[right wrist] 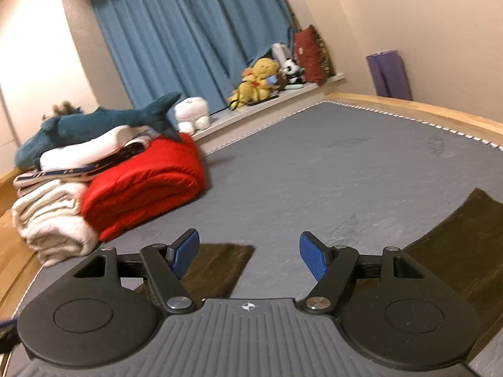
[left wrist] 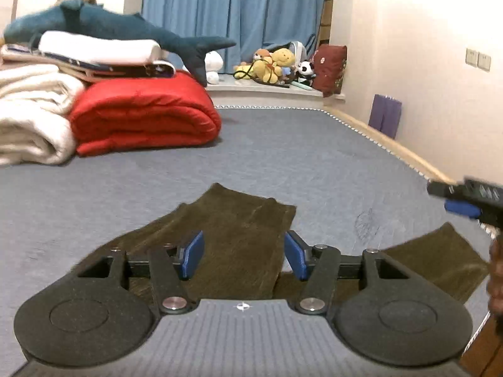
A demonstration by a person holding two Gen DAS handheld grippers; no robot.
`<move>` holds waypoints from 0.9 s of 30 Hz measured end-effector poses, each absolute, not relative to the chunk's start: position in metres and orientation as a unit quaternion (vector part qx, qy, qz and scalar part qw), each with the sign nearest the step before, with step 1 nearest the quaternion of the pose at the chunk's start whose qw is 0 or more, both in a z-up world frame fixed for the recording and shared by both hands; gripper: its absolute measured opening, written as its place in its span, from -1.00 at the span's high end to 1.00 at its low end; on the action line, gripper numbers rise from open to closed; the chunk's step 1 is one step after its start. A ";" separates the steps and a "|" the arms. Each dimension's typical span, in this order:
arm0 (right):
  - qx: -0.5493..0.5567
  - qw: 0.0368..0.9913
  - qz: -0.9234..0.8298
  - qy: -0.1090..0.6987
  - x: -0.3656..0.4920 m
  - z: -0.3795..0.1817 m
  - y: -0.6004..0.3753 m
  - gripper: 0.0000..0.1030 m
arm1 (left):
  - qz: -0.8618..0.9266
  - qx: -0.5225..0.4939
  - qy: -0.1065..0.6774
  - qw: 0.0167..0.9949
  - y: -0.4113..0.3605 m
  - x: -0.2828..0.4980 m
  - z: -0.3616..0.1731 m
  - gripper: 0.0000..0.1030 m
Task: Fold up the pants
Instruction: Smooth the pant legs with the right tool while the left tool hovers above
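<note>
Two piles of bedding sit at the far left in the left wrist view: a red quilt (left wrist: 144, 116) folded beside a cream blanket (left wrist: 31, 116), with a blue plush shark (left wrist: 94, 22) lying on top of the stack. Soft toys (left wrist: 273, 66) crowd the ledge under the blue curtain (left wrist: 235, 15). The grey mattress (left wrist: 283, 150) fills the middle ground. The pants (left wrist: 239, 238), dark olive, lie flat on it just under the left gripper (left wrist: 243, 254), jaws spread and empty, raised above the cloth. The right gripper (left wrist: 465, 198) pokes in at the right edge, blurred.

Right wrist view: same quilt (right wrist: 147, 185), blanket (right wrist: 50, 223) and shark (right wrist: 94, 122) at left, a purple rolled mat (right wrist: 389, 75) against the wall. The mattress (right wrist: 314, 169) tilts across the frame. The right gripper (right wrist: 248, 254) hangs clear, jaws spread, nothing between. Pants (right wrist: 456, 251) show on both sides below it, probably two parts of one garment.
</note>
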State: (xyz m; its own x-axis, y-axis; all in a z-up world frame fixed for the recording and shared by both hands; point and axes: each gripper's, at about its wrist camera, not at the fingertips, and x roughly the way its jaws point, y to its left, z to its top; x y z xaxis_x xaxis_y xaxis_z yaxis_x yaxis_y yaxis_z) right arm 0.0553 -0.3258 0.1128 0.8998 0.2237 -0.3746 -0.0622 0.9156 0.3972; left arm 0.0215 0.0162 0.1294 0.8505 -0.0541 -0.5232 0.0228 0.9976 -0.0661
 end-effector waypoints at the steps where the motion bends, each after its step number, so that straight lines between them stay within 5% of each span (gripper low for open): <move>1: 0.183 0.958 0.072 0.210 0.053 0.112 -0.321 -0.40 | -0.022 -0.034 0.270 0.962 0.019 0.032 0.125 -0.18; 7: 0.181 0.953 0.076 0.230 0.074 0.093 -0.297 -0.25 | 0.042 -0.028 0.279 0.959 0.056 0.080 0.088 -0.17; 12: 0.181 0.938 0.087 0.281 0.119 0.054 -0.266 0.01 | 0.025 -0.113 0.364 0.924 0.075 0.114 0.078 0.14; 27: 0.293 0.841 0.088 0.446 0.223 -0.062 -0.215 -0.05 | -0.037 -0.096 0.429 0.898 0.071 0.146 0.033 0.10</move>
